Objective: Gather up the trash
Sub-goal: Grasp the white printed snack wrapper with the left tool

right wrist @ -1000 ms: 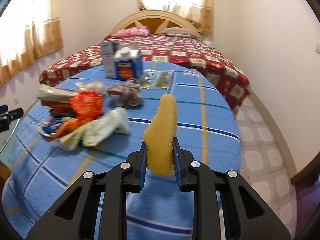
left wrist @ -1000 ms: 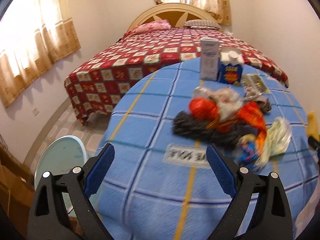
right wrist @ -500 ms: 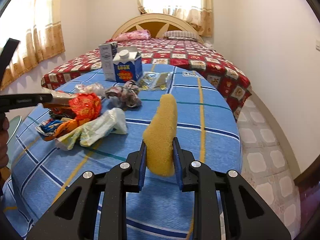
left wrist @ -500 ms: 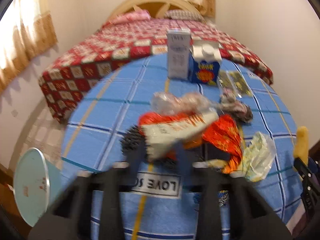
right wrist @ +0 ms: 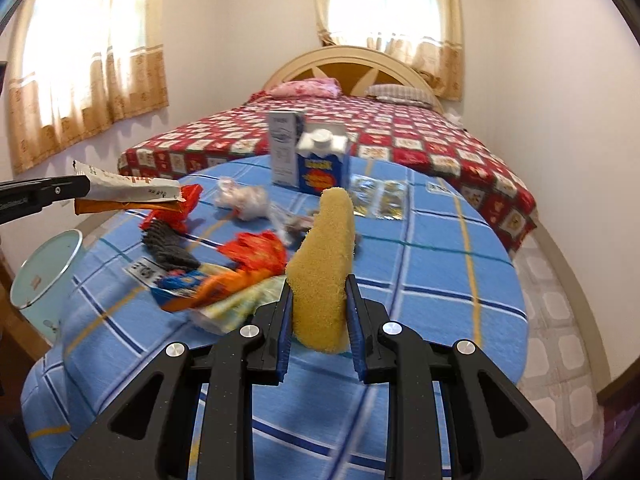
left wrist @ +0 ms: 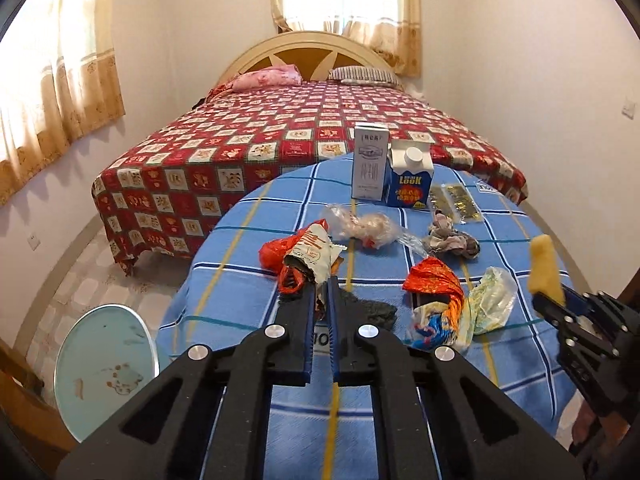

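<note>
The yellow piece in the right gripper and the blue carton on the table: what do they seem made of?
Yellow piece: apparently sponge foam, matte, with a porous, grainy surface. Blue carton: likely coated paperboard, smooth, printed, with folded gable edges and a white, probably plastic, cap.

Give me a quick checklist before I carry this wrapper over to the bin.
1. Left tool shut on the white and orange wrapper: ok, the wrapper is pinched between its pads and lifted off the table.
2. Nothing else dragged along: cannot tell, a red wrapper lies right behind it.
3. Pale blue bin open and beside the table: ok.
4. Path to the bin free: ok, nothing stands between the tool and the bin.
5. Right tool shut on the yellow sponge: ok, held upright, apart from the left tool.
6. Trash left on the blue checked tablecloth: not ok, several wrappers and bags remain.
</note>
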Motion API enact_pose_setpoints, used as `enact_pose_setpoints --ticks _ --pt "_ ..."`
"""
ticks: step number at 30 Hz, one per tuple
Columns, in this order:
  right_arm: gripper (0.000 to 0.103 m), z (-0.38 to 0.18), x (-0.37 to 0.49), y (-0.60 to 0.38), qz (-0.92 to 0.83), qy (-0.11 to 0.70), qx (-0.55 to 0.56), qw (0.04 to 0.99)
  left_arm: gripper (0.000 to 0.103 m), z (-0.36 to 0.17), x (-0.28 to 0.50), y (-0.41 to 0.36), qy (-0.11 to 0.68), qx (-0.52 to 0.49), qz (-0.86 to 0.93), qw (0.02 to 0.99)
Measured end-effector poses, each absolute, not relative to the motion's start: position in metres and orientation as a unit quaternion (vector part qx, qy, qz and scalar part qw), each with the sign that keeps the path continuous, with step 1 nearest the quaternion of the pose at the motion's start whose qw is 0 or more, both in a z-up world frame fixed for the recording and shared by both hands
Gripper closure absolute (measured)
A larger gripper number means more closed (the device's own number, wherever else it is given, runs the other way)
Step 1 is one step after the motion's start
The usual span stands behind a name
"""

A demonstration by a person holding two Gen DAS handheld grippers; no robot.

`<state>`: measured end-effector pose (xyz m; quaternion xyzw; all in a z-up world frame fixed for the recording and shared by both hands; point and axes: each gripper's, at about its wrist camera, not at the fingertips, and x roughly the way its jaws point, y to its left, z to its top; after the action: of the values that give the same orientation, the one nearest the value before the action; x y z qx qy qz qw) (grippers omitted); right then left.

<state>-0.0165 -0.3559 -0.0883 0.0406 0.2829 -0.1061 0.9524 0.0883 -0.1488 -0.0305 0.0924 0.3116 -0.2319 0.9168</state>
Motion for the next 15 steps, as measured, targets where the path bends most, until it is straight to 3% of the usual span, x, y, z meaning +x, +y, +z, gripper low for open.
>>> enact_pose_setpoints --ticks 15 --pt "0.078 -0.079 0.021 -0.287 -0.036 0.284 -0.002 0.958 0.099 -0.015 0.06 -0.071 0.275 0.092 -0.2 0.936"
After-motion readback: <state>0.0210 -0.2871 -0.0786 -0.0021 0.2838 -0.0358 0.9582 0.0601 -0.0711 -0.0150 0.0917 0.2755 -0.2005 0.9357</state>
